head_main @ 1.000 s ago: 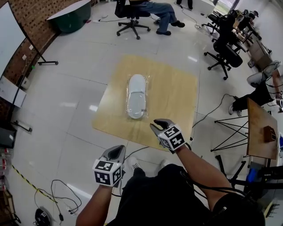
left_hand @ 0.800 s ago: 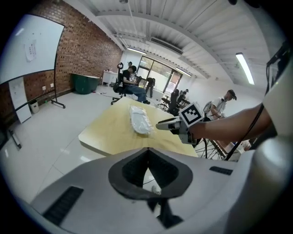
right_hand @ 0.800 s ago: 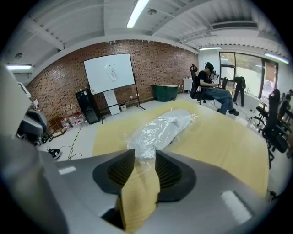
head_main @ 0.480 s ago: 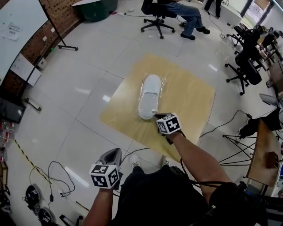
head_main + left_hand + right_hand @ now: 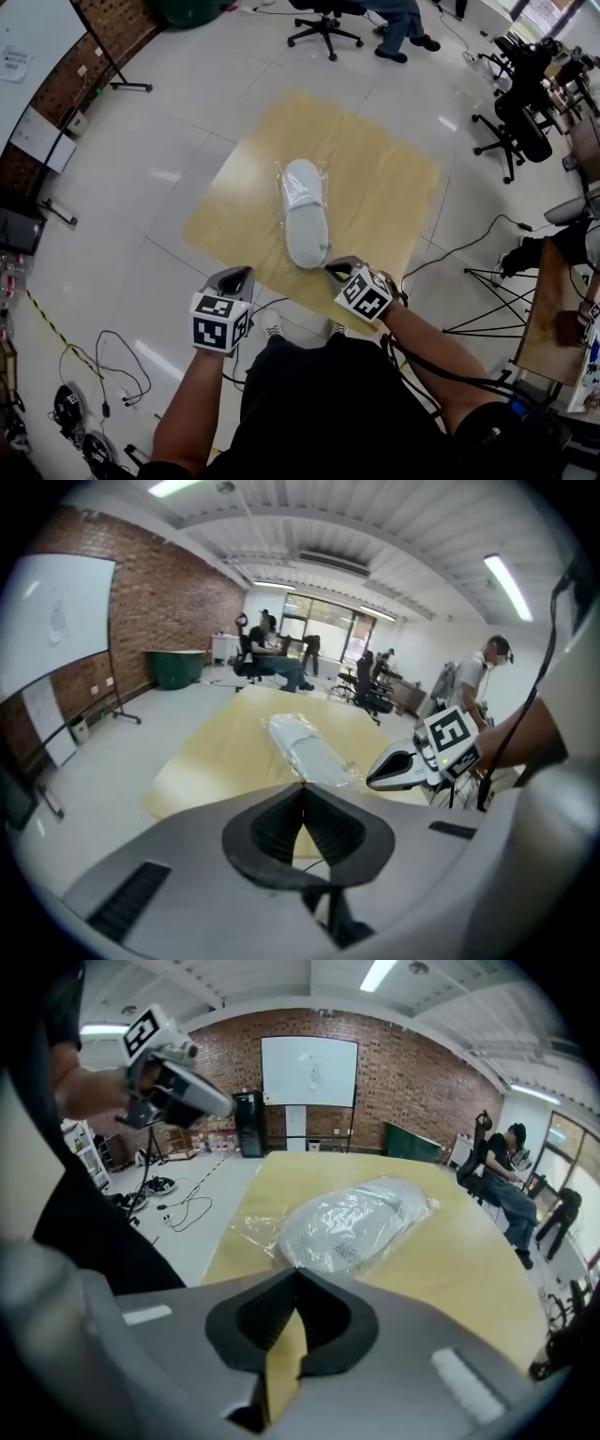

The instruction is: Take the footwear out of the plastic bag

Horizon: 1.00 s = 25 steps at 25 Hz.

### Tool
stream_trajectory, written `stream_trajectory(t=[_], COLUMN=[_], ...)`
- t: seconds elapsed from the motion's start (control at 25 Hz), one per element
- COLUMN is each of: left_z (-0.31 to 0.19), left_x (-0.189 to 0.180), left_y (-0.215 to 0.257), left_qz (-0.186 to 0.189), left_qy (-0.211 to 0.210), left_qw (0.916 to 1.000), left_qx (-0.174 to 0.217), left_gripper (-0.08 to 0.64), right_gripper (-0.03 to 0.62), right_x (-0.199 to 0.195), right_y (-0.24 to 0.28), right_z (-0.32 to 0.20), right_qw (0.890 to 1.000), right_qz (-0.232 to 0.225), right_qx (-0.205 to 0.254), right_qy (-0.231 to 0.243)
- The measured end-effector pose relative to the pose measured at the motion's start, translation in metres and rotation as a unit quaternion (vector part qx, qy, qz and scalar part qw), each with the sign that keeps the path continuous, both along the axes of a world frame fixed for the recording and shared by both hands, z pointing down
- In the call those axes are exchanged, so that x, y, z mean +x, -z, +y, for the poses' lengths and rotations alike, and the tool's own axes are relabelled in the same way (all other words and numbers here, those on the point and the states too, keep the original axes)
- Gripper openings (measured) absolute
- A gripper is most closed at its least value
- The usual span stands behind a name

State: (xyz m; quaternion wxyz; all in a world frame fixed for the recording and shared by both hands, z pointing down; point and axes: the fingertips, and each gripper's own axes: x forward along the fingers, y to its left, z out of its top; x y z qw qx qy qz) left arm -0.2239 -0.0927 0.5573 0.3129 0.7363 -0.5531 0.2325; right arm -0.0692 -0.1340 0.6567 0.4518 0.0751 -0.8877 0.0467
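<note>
A white slipper (image 5: 303, 211) lies sealed in a clear plastic bag (image 5: 321, 246) on a wooden board (image 5: 375, 187) on the floor. It also shows in the left gripper view as the slipper (image 5: 305, 752) and in the right gripper view as the slipper (image 5: 352, 1222). My right gripper (image 5: 330, 270) sits at the bag's near end. Its jaws have just closed, and the tips (image 5: 298, 1267) meet on the bag's edge. My left gripper (image 5: 242, 274) is shut and empty, and it hangs over the board's near edge, left of the slipper.
Office chairs (image 5: 323, 19) stand beyond the board and at the right (image 5: 511, 122), with people seated at the far side. Cables (image 5: 112, 356) trail over the tiles at the left. A folding stand (image 5: 487, 300) and a wooden table (image 5: 539, 309) are at the right.
The right gripper came down to the bag's near end and its open jaws closed. The left gripper moved forward, close to the board's edge.
</note>
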Motion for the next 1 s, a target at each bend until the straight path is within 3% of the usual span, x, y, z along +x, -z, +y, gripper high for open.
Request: stream_trajectory(t=[0.08, 0.16, 0.24, 0.32, 0.4, 0.56, 0.64, 0.68, 0.72, 0.76, 0.8, 0.84, 0.92, 1.0], left_z=[-0.024, -0.042, -0.056, -0.067, -0.074, -0.074, -0.072, -0.070, -0.069, -0.069, -0.070, -0.072, -0.077, -0.079], left_x=[0.027, 0.056, 0.085, 0.117, 0.153, 0.221, 0.241, 0.244, 0.244, 0.242, 0.240, 0.237, 0.229, 0.216], left_y=[-0.010, -0.022, -0.031, -0.036, -0.043, -0.071, -0.093, -0.105, -0.115, -0.123, -0.127, -0.128, -0.127, -0.127], left_qz=[-0.037, -0.078, -0.119, -0.160, -0.205, -0.284, -0.310, -0.322, -0.331, -0.331, -0.321, -0.302, -0.256, -0.207], left_qy=[-0.072, -0.148, -0.218, -0.282, -0.355, -0.499, -0.549, -0.564, -0.572, -0.570, -0.559, -0.538, -0.481, -0.415], left_qw=[0.9967, 0.9858, 0.9686, 0.9460, 0.9119, 0.8178, 0.7754, 0.7597, 0.7507, 0.7519, 0.7648, 0.7866, 0.8381, 0.8835], left_qx=[-0.007, -0.013, -0.018, -0.006, 0.018, 0.044, 0.037, 0.026, 0.015, 0.005, -0.002, -0.010, -0.036, -0.068], left_gripper=[0.006, 0.007, 0.008, 0.008, 0.008, 0.008, 0.008, 0.008, 0.008, 0.008, 0.008, 0.008, 0.008, 0.008], right_gripper=[0.002, 0.002, 0.002, 0.002, 0.002, 0.002, 0.003, 0.002, 0.003, 0.003, 0.009, 0.018, 0.041, 0.043], right_x=[0.021, 0.043, 0.065, 0.088, 0.110, 0.147, 0.161, 0.167, 0.172, 0.178, 0.184, 0.192, 0.212, 0.232], right_y=[-0.003, -0.005, -0.006, -0.007, -0.009, -0.013, -0.014, -0.015, -0.015, -0.016, -0.017, -0.019, -0.023, -0.024], right_z=[0.012, 0.020, 0.020, 0.017, 0.014, 0.011, 0.013, 0.013, 0.013, 0.011, 0.008, 0.004, -0.005, -0.009], right_qw=[1.000, 1.000, 0.999, 0.998, 0.996, 0.987, 0.984, 0.984, 0.985, 0.986, 0.986, 0.985, 0.976, 0.955], right_qz=[0.004, 0.005, 0.007, 0.008, 0.007, -0.005, -0.010, -0.009, -0.006, 0.000, 0.007, 0.012, 0.012, -0.003], right_qx=[-0.010, -0.018, -0.020, -0.019, -0.021, -0.031, -0.029, -0.024, -0.014, 0.000, 0.013, 0.024, 0.021, -0.013], right_qy=[0.007, -0.005, -0.031, -0.060, -0.091, -0.156, -0.175, -0.177, -0.175, -0.169, -0.166, -0.170, -0.215, -0.296])
